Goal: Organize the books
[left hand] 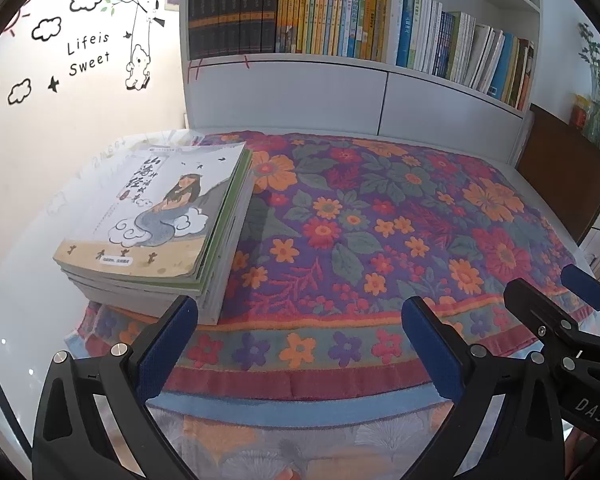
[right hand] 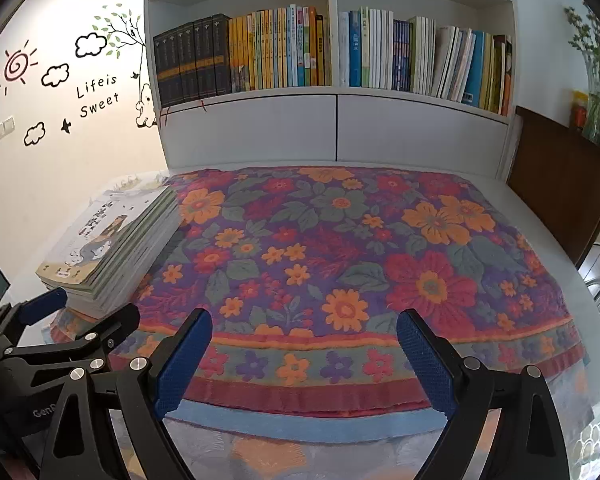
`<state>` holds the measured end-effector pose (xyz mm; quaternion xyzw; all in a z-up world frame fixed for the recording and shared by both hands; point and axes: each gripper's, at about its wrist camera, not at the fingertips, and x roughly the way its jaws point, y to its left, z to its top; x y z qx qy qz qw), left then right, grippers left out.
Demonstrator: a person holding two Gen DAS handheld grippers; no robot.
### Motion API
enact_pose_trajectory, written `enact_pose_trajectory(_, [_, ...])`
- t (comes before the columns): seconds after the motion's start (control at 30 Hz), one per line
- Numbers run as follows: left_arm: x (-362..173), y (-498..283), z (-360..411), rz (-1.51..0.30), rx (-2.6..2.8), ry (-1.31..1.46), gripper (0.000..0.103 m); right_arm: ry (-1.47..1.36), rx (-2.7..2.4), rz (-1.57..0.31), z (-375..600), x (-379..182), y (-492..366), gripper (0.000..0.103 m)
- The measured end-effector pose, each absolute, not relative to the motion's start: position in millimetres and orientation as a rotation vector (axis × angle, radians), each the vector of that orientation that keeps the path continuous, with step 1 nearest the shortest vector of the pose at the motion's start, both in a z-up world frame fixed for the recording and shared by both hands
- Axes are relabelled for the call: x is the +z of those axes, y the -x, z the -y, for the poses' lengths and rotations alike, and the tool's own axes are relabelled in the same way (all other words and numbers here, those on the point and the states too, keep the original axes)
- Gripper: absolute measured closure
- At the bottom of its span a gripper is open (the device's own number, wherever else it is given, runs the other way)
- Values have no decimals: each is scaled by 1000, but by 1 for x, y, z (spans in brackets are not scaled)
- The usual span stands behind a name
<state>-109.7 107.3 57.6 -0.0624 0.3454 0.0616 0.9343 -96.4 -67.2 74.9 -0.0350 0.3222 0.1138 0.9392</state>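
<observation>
**Stack of paperbacks on the floral cloth, both grippers spread and empty**

A stack of books (left hand: 156, 236) lies flat at the left edge of a woven floral cloth (left hand: 380, 216), part on the cloth and part on the white tabletop (left hand: 32, 304) beside it. The stack is made of several thin softcover volumes, their page edges pale and slightly uneven, with one green cover edge showing just under the top book. The top cover is matt and worn, beige along its near edge, and bears an ink-style drawing of a long-haired figure on curled white clouds beside large black Chinese characters.

The cloth has a nubbly, towel-like weave in purple, with orange and red flowers, green leaves and a striped red and blue border. Behind it stands a smooth white bookcase (right hand: 336, 128) whose shelf carries upright books: a dark matching set at the left, then yellow, blue and white spines.

The left gripper (left hand: 300, 328) hovers low over the near cloth border, its blue ribbed pads (left hand: 168, 344) spread wide with nothing between them; its left finger is just in front of the stack's near corner. The right gripper (right hand: 304, 344) is likewise released and empty, over the cloth's near edge.
</observation>
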Motion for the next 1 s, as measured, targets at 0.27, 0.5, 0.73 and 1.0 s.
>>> enact_pose_trajectory(0.27, [57,111,-107,-703,128,125,1,64,232,-655,67,75,98,11])
enact_pose_trajectory(0.5, [56,112,-111,-705,132,131,1,60,235,-664,65,73,96,11])
enact_pose_trajectory(0.73, [56,111,-114,-707,142,133,1,19,260,-705,64,68,93,11])
enact_pose_trajectory(1.0, [54,110,-116,-711,147,136,1,14,255,-718,63,66,92,11])
